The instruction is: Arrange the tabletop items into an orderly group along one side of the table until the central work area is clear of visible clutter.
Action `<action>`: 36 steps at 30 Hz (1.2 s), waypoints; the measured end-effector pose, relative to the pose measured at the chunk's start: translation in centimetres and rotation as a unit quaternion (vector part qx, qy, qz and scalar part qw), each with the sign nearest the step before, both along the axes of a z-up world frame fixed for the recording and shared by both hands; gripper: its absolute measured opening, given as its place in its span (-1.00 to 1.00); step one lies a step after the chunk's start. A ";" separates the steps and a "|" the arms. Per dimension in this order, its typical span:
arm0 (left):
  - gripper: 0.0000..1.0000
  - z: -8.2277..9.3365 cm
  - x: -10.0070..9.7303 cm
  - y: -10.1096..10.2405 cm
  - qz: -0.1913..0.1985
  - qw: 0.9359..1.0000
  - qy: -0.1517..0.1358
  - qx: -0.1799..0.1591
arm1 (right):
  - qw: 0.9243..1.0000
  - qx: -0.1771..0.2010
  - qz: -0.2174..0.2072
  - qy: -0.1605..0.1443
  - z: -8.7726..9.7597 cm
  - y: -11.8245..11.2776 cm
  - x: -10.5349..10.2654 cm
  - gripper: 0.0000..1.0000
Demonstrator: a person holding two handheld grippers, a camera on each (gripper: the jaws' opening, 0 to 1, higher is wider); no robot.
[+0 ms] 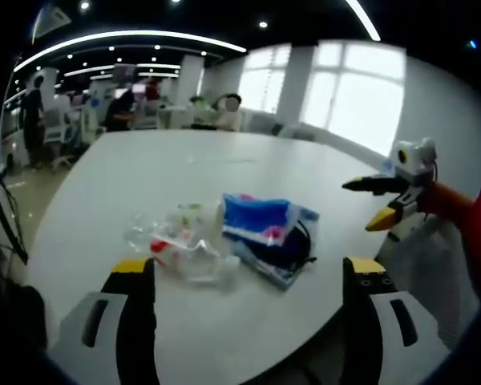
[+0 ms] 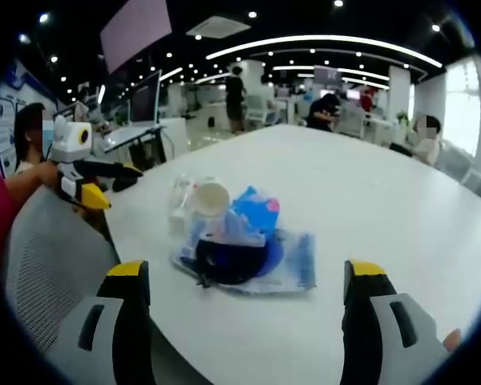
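**Both hand-held grippers hovering spread before the pile**

The left hand-held gripper [image 1: 252, 277] is hanging above the near part of the white surface [image 1: 224, 168], its two yellow-tipped jaws standing wide apart and holding nothing. Just ahead of its left jaw, a crumpled clear plastic bag [image 1: 176, 241] with small red and green bits inside is lying flat. Ahead and between the jaws, touching that bag, a blue patterned pouch [image 1: 260, 220] is resting on top of a dark item with a cord [image 1: 284, 253]. The things are lying bunched together, probably so they can be shifted as one group.

The right hand-held gripper [image 2: 248, 281] is facing the same pile from the other side, its jaws also spread and empty. Ahead, slightly towards its left jaw, a clear cup [image 2: 211, 198] is lying tipped with its mouth facing the camera, against the blue pouch and the dark item. Both grippers appear to be approaching from opposite sides, likely to frame the pile before picking a first piece. The clutter is sitting near the surface's edge already, so a short move may suffice.
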State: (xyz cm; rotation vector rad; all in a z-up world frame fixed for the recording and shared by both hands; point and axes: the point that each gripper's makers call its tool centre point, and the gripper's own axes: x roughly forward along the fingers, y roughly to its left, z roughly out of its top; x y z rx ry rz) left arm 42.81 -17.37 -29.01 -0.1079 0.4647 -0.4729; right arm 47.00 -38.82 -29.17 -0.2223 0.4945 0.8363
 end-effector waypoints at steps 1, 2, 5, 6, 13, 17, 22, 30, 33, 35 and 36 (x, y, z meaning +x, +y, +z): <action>0.88 0.0 0.0 0.0 0.000 1.000 0.000 0.000 | 1.000 0.000 0.000 0.000 0.0 0.0 0.0 0.99; 0.88 0.0 0.0 0.0 0.000 1.000 0.000 0.000 | 1.000 -0.001 0.000 0.000 0.0 0.0 0.0 0.99; 0.88 0.0 0.0 0.0 0.000 1.000 0.001 -0.001 | 1.000 -0.001 0.000 0.001 -0.1 0.0 0.0 0.99; 0.88 0.0 0.0 0.0 0.000 1.000 0.001 -0.001 | 1.000 -0.001 0.000 0.001 -0.1 0.0 0.0 0.99; 0.87 0.0 0.0 -0.1 -0.001 1.000 0.002 -0.001 | 1.000 -0.002 -0.001 0.002 -0.1 0.0 0.0 0.99; 0.86 0.0 0.0 -0.1 -0.002 1.000 0.002 -0.001 | 1.000 -0.003 -0.001 0.002 -0.2 -0.1 0.0 0.99; 0.85 0.0 0.0 -0.1 -0.002 1.000 0.002 -0.001 | 1.000 -0.004 -0.001 0.003 -0.2 -0.1 0.0 0.99; 0.86 -0.1 -0.1 -0.2 -0.004 1.000 0.003 -0.002 | 1.000 -0.007 -0.001 0.005 -0.4 -0.1 0.0 0.99; 0.85 -0.1 -0.1 -0.2 -0.005 1.000 0.004 -0.002 | 1.000 -0.008 -0.002 0.006 -0.4 -0.2 0.0 0.99; 0.85 -0.1 -0.1 -0.2 -0.006 1.000 0.005 -0.001 | 1.000 -0.009 -0.002 0.007 -0.5 -0.2 0.0 0.99; 0.85 -0.1 -0.1 -0.3 -0.007 1.000 0.005 -0.001 | 1.000 -0.009 -0.002 0.007 -0.5 -0.2 0.0 0.99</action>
